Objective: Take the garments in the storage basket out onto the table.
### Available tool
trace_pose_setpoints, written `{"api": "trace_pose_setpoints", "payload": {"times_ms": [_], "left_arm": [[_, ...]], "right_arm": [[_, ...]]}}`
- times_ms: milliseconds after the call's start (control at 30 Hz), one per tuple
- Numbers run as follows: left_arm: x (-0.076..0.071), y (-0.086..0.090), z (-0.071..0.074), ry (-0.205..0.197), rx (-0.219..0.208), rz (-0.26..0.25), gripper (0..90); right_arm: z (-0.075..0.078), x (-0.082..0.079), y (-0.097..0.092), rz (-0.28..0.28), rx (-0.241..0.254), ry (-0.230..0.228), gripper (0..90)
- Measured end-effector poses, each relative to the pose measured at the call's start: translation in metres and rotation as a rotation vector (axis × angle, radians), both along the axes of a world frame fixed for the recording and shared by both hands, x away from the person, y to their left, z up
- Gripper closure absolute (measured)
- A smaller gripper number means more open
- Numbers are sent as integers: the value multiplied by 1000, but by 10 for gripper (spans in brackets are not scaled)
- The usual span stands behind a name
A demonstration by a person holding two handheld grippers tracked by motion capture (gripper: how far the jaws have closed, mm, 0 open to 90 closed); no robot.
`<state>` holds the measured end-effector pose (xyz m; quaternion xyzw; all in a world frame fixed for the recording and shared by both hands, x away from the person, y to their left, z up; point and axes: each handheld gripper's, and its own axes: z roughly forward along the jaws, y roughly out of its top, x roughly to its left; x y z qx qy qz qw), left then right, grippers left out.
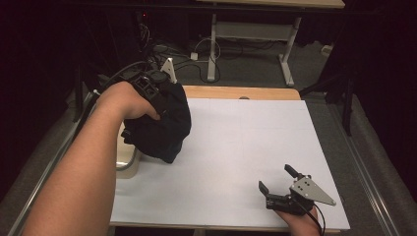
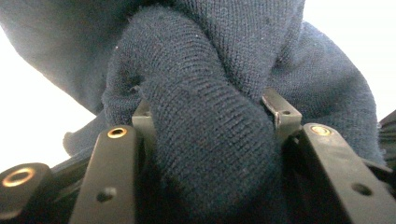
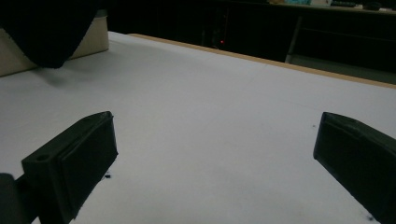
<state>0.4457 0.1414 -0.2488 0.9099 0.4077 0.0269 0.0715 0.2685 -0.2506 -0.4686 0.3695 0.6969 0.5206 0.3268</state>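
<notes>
A dark navy knitted garment (image 1: 164, 123) hangs bunched from my left gripper (image 1: 150, 86) above the left edge of the white table (image 1: 246, 147). In the left gripper view a thick fold of the garment (image 2: 210, 140) is squeezed between both jaws of my left gripper (image 2: 210, 126), so it is shut on the cloth. My right gripper (image 1: 278, 179) rests near the table's front right corner, pointing left and away. Its jaws stand wide apart, and between them my right gripper (image 3: 215, 158) has just bare tabletop. The garment's lower tip (image 3: 46, 32) hangs at the upper left of the right gripper view.
A beige container (image 1: 129, 160) sits at the table's left edge under the hanging cloth; its beige wall (image 3: 14, 56) is partly covered. A wooden strip (image 1: 236, 92) borders the table's far edge. Beyond it stand desk legs (image 1: 212, 49) and cables on the floor.
</notes>
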Motion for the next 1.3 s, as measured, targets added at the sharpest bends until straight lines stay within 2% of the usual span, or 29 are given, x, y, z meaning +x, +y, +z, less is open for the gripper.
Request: {"api": "trace_pose_setpoints", "payload": {"times_ms": [300, 400, 533, 667, 800, 1000, 1100, 1300], "left_arm": [[0, -13, -4, -12, -36, -21, 498], [0, -20, -7, -18, -75, -65, 497], [0, -27, -9, -19, -103, -74, 496], [1, -35, -17, -15, -119, -98, 492], [2, -45, -23, -15, -179, -118, 491], [5, -55, -35, -29, -174, -132, 488], [7, -57, -44, -52, -204, -131, 480], [8, -57, -56, -67, -228, -127, 468]], "right_arm": [[0, 0, 0, 0, 2, 2, 3], [-1, 0, 1, 4, -1, 5, 3], [-1, 0, 0, 3, 0, 5, 3], [-1, 1, 0, 2, 1, 3, 3], [-1, 1, -1, 0, 2, 6, 3], [-1, 1, -1, 1, 2, 4, 3], [-1, 1, -1, 1, -1, 5, 3], [-2, 1, 0, 3, -6, 3, 3]]}}
